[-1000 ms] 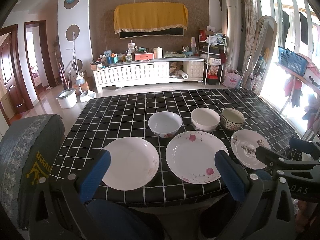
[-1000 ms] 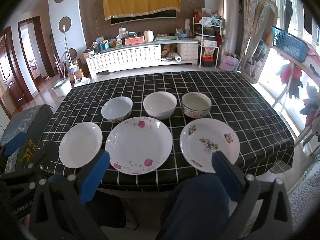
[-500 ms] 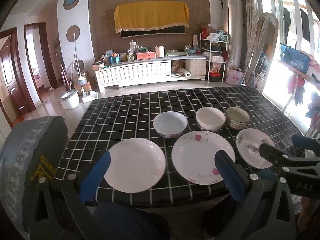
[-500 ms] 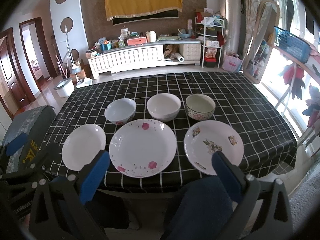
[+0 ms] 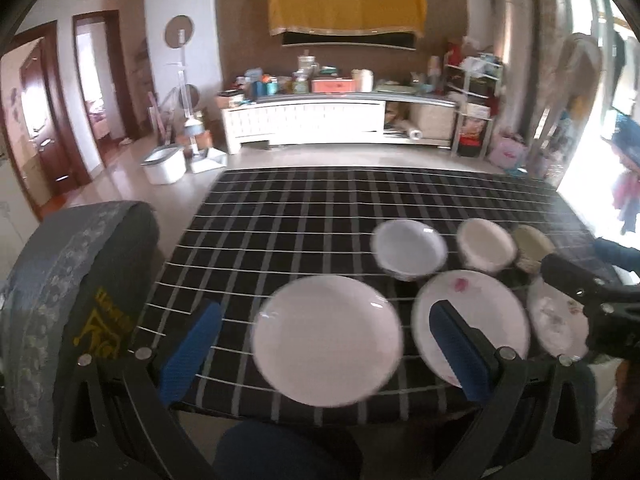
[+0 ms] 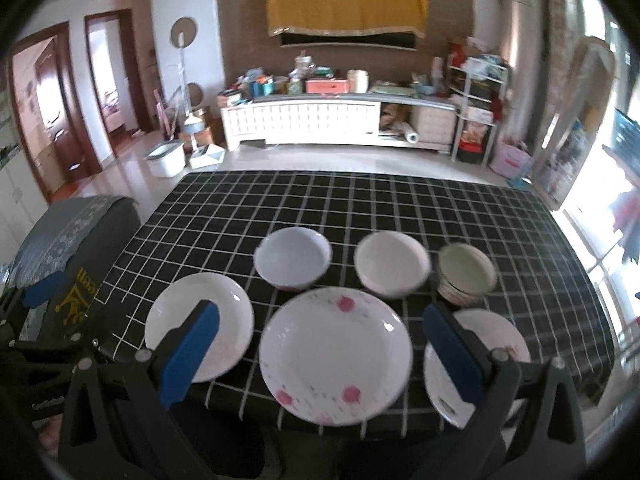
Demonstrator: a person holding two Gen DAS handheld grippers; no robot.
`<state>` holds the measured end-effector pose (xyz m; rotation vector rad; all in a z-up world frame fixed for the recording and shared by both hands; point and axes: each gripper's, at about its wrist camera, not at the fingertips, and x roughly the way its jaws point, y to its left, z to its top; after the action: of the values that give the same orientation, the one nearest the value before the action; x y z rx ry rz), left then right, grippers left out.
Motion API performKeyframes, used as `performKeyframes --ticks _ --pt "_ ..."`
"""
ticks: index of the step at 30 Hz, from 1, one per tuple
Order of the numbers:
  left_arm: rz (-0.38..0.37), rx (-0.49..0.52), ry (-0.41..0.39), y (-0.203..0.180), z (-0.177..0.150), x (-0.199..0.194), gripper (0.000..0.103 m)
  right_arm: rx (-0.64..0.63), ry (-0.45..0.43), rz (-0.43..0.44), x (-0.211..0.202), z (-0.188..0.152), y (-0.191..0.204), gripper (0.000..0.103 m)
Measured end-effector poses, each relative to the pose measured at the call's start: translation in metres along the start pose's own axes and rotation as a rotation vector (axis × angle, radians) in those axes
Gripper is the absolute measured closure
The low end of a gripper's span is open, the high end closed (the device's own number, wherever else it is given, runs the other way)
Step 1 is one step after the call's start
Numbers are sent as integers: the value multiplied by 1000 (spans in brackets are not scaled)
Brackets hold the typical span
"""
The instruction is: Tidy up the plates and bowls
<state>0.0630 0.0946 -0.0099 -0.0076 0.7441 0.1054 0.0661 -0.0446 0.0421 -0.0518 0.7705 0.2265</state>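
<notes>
We see three plates in a near row, the pink-spotted plate (image 6: 335, 356) central, plain plate (image 6: 199, 326) at 9 o'clock; three bowls (image 6: 293, 257) at 12 on the table (image 6: 400, 200). Left gripper (image 5: 326, 354) and right gripper (image 6: 320, 354) fingers gape wide, empty, nothing blocking them

Three bowls (image 6: 294, 258) behind three plates (image 6: 335, 354) on table (image 6: 360, 200)

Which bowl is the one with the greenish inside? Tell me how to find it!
Look at the table with the black checked cloth, where three bowls sit in a row behind three plates. The one you want is the bowl at the right end, right of the plain white bowl. It alone has a pale greenish inside and a patterned outside.
</notes>
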Motion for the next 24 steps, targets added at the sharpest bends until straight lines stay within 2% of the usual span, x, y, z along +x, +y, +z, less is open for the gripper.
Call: performKeyframes --ticks 5,9,12,14,16,20,22,24 --pt "37 -52 67 33 1 31 0 -65 50 74 43 12 25 0" --pt "88 -126 164 58 -6 60 0 -102 113 134 80 9 45 0" --pt "83 -152 217 69 -15 80 4 -131 155 158 100 5 54 2" --pt "70 -162 255 72 -22 93 26 -146 195 184 115 1 58 13" --pt "56 -173 296 75 -29 107 38 -148 243 198 131 -4 59 19" --pt "50 -167 353 77 -40 130 51 -172 292 197 154 -11 63 40" --pt "48 -172 380 80 -45 142 57 -182 322 197 165 -14 64 46" --pt "32 -192 400 85 -49 149 65 -189 342 196 174 -16 66 48"
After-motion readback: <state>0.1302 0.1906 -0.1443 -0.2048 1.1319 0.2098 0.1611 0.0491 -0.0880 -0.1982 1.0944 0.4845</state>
